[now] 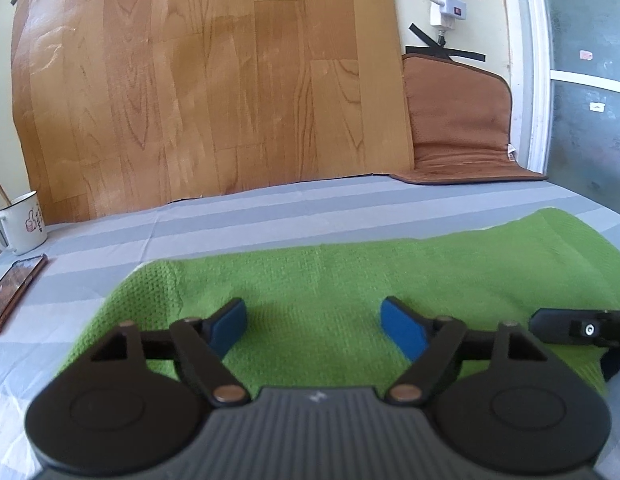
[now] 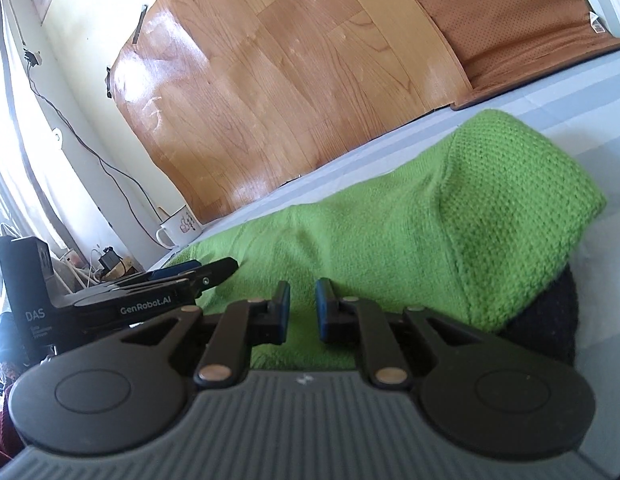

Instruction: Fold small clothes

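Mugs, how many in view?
1. A white mug stands at the far left of the striped sheet, against the wood-pattern board, just behind the phone. The right wrist view shows the same mug. Others may be out of frame.

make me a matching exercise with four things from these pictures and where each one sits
Things:
1. green knitted cloth
2. white enamel mug
3. phone in a coppery case
4. brown padded mat

Places:
A. propped against the wall, far right
B. flat on the bed, just in front of the mug
C. spread under both grippers
D. far left, by the wood-pattern sheet

Pairs: 1-C, 2-D, 3-B, 4-A
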Available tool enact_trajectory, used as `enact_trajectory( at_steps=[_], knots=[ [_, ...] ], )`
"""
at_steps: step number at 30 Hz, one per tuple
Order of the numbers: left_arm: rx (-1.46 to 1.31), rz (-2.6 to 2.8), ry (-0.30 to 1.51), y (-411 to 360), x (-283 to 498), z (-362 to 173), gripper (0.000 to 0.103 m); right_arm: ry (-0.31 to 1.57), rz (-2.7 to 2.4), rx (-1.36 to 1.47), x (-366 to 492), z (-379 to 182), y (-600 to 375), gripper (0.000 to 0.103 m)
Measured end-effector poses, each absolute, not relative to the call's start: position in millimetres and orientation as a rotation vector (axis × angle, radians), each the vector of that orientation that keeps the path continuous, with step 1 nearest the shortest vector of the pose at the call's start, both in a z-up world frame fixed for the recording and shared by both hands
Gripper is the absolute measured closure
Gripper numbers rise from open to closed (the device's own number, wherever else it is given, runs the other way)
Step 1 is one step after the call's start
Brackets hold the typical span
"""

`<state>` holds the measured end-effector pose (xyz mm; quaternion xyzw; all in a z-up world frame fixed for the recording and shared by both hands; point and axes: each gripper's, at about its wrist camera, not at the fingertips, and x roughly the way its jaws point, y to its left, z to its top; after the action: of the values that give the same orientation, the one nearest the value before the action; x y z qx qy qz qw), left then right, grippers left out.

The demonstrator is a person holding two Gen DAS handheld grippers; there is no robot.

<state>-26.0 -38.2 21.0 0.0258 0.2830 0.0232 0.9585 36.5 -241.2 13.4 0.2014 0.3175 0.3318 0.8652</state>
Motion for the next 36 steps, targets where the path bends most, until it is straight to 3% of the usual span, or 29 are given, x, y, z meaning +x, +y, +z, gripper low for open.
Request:
enact_trajectory(
  at_steps=[9, 11, 13, 36],
  knots=[
    [0.046, 0.058, 0.590, -37, -24, 20, 0.016, 0.666, 0.695, 0.427, 38, 13, -243, 0.087],
    [0.044, 0.062, 0.595, -36, -22, 20, 0.012, 0.666, 0.693, 0.427, 38, 13, -243, 0.087],
    [0.029, 0.079, 0.613, -33, -19, 19, 0.000, 0.667, 0.690, 0.425, 38, 14, -242, 0.087],
    [0.021, 0.065, 0.639, -28, -19, 20, 0.000, 0.648, 0.657, 0.351, 27, 16, -239, 0.087]
  ],
)
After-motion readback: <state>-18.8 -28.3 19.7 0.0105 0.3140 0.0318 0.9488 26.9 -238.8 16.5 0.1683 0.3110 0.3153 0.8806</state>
